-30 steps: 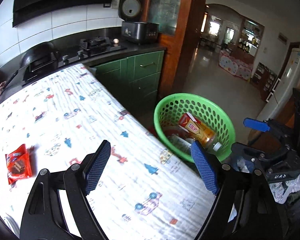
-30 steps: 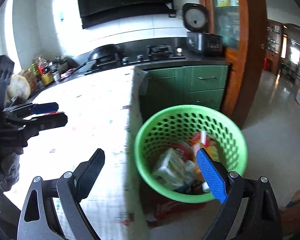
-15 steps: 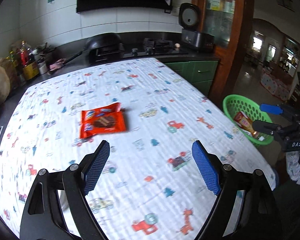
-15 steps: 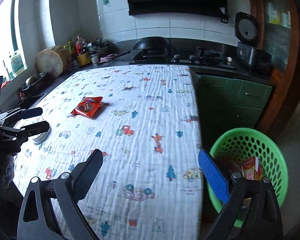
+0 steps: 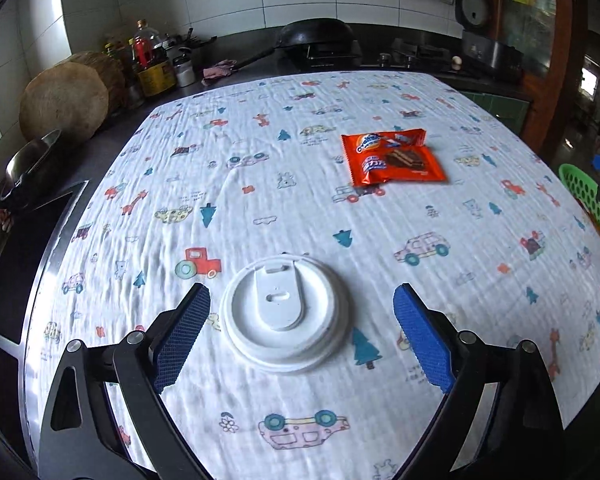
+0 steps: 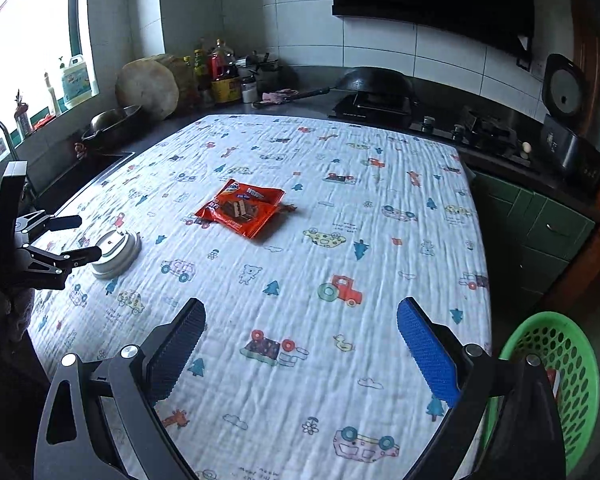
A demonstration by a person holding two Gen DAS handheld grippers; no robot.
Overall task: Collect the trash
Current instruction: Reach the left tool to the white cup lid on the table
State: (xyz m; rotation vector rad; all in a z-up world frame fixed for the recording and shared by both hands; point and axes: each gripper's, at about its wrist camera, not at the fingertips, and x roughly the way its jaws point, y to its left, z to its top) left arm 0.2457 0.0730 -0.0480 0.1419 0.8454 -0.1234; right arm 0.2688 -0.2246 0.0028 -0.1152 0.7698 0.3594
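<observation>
On the printed cloth (image 5: 260,184), an orange wafer wrapper (image 5: 392,156) shows partly readable white lettering.

Cloth (image 5: 300,216): spread over the table, under everything I name here.
Lid (image 5: 286,314): on the cloth, near edge, between my left gripper's (image 5: 300,336) opening jaws, touching neither pad.
Wrapper (image 5: 392,156): on the cloth, beyond the lid and to its right.
Basket (image 6: 556,380): off the table's right edge, lower than the tabletop.
My right gripper (image 6: 300,356): over the cloth's near part, left of the basket.
Wok (image 6: 374,80): on the counter behind the table.
</observation>
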